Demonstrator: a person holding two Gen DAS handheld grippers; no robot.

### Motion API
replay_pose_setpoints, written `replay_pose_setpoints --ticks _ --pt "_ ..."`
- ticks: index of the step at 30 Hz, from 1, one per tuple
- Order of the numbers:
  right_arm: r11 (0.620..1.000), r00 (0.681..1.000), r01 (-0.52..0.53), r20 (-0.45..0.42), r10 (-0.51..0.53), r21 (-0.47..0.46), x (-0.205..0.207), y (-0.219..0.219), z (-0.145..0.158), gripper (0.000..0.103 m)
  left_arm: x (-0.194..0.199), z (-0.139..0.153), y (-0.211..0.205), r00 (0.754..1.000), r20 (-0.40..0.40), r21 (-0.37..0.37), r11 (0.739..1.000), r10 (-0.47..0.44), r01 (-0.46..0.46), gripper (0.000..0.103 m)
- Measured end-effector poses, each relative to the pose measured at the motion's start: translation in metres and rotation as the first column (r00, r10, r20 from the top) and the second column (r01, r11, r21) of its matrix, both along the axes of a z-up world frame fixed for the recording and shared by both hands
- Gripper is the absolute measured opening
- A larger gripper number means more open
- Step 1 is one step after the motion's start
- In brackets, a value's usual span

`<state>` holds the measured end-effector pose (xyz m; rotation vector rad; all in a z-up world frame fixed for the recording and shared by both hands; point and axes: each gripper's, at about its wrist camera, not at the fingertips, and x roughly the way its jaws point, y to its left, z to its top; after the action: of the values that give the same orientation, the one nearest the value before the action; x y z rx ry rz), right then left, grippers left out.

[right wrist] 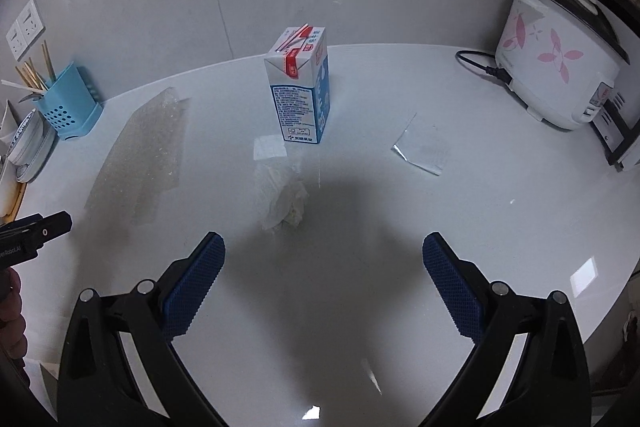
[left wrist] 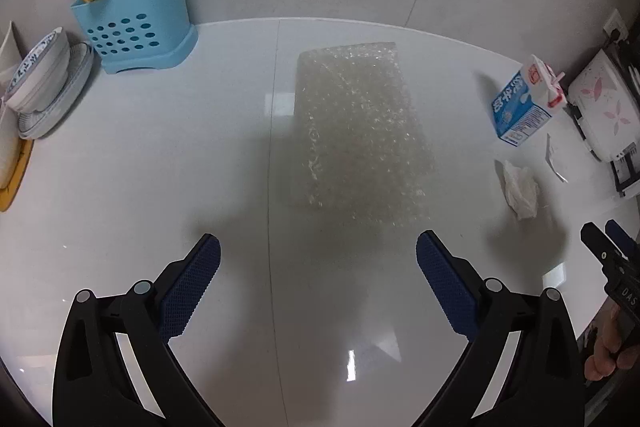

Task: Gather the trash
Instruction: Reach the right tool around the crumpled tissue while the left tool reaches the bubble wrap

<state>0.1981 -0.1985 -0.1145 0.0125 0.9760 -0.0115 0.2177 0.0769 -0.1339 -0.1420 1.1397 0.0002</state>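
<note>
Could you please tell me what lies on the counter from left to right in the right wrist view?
Stacked bowls → blue utensil holder → bubble wrap → crumpled tissue → clear plastic wrapper → rice cooker.

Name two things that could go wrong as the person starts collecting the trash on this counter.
1. The milk carton stands upright just behind the crumpled tissue; the open right tool reaching for the tissue might tip it.
2. The bubble wrap lies flat on the glossy counter; the open left tool may slide over it rather than pinch it.
</note>
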Motion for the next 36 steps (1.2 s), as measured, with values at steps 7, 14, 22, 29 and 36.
replay_pose_setpoints --ticks 7,14,22,29,36 --pt "1.0 0.999 0.011 -0.047 -0.01 0.011 0.036 0.019 -0.026 0.093 0.063 -0.026 0.008 0.999 -0.051 -0.01 1.0 0.017 -0.018 0.096" --pt "0.999 0.995 0.038 -0.094 -0.035 0.028 0.062 0.021 -0.046 0.08 0.115 -0.049 0.01 0.994 -0.109 -0.023 0.999 0.03 -0.033 0.096" --pt "0.998 0.99 0.046 -0.137 -0.041 0.034 0.077 0.023 -0.062 0.068 0.135 -0.061 -0.004 0.989 -0.146 0.0 1.0 0.002 -0.002 0.089" --pt "1.0 0.985 0.016 -0.174 -0.011 0.026 0.082 0.034 -0.071 0.043 0.141 -0.055 -0.029 0.985 -0.17 0.014 0.999 -0.037 0.04 0.055" --pt "1.0 0.985 0.001 -0.17 -0.003 -0.012 0.082 0.04 -0.069 0.018 0.142 -0.052 -0.049 0.985 -0.167 0.027 0.998 -0.053 0.058 0.022"
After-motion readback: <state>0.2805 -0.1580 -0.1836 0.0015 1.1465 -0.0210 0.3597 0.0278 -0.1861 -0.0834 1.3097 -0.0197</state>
